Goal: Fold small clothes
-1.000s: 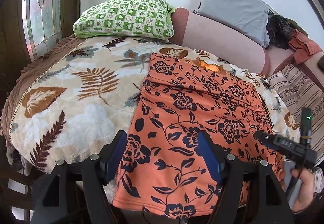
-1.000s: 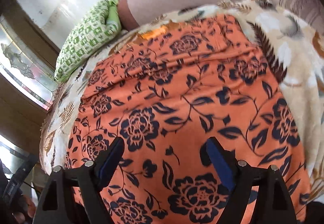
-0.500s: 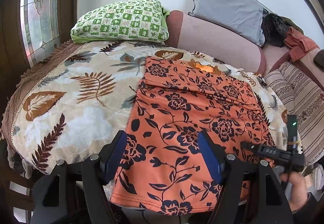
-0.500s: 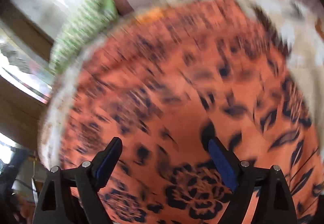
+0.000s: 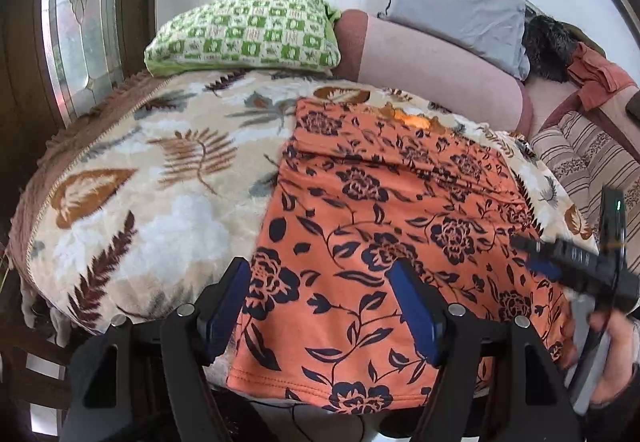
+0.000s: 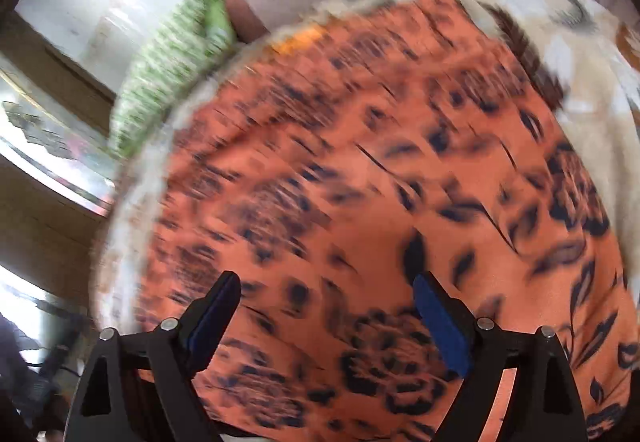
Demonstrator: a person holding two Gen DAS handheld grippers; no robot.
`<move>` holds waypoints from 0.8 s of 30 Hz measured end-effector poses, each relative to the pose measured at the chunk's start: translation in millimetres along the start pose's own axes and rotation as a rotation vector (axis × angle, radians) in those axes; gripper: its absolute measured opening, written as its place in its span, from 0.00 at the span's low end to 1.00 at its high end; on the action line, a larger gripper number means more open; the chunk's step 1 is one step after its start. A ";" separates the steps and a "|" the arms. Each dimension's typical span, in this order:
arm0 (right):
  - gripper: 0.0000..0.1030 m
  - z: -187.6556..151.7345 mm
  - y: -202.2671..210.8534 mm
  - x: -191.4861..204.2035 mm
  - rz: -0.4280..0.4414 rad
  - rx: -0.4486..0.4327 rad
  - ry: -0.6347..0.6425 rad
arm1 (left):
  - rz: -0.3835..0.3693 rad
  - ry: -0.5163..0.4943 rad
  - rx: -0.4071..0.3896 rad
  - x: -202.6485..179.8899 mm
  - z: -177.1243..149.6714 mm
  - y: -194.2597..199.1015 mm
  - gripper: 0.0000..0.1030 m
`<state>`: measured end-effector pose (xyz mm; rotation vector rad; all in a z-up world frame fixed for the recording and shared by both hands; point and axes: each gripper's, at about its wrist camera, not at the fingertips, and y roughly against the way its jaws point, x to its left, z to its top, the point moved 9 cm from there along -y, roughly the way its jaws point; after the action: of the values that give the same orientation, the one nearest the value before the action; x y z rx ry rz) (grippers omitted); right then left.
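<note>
left tool open | right tool open, blurred | left view alone: hand, seemingly above garment

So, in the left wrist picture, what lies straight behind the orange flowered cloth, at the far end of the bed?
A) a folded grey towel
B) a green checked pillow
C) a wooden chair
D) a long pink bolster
D: the pink bolster runs along the far edge behind the orange cloth; the green pillow sits off to the left, over the leaf blanket.
</note>
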<state>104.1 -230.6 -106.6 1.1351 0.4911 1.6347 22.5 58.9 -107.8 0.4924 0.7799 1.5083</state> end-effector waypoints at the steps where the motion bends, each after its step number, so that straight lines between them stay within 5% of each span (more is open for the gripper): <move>1: 0.88 9.9 2.2 4.5 -0.010 -0.032 0.026 | 0.003 -0.006 -0.005 -1.6 1.3 3.4 0.71; 5: 0.88 33.5 -17.4 10.7 -0.031 -0.050 0.041 | -0.008 -0.050 -0.034 -12.7 6.0 15.9 0.72; 9: 0.88 5.2 -71.5 -11.1 -0.069 0.166 -0.032 | -0.016 -0.067 -0.029 -19.1 4.9 18.2 0.72; 13: 0.88 11.5 -46.2 5.2 0.003 0.078 -0.020 | -0.009 -0.070 -0.031 -19.1 4.5 18.1 0.72; 15: 0.88 12.2 -45.2 4.5 -0.017 0.042 0.009 | -0.020 -0.054 -0.021 -19.8 4.4 17.4 0.72; 18: 0.89 -6.1 -68.4 -6.5 -0.053 0.132 0.001 | -0.030 -0.049 -0.025 -21.2 5.5 20.7 0.72; 24: 0.89 18.2 -30.1 16.5 -0.041 0.001 0.049 | -0.034 -0.038 -0.027 -21.4 7.1 20.8 0.73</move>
<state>135.0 -208.2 -114.1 1.0807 0.5433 1.6300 15.4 39.9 -84.7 0.4840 0.7343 1.4722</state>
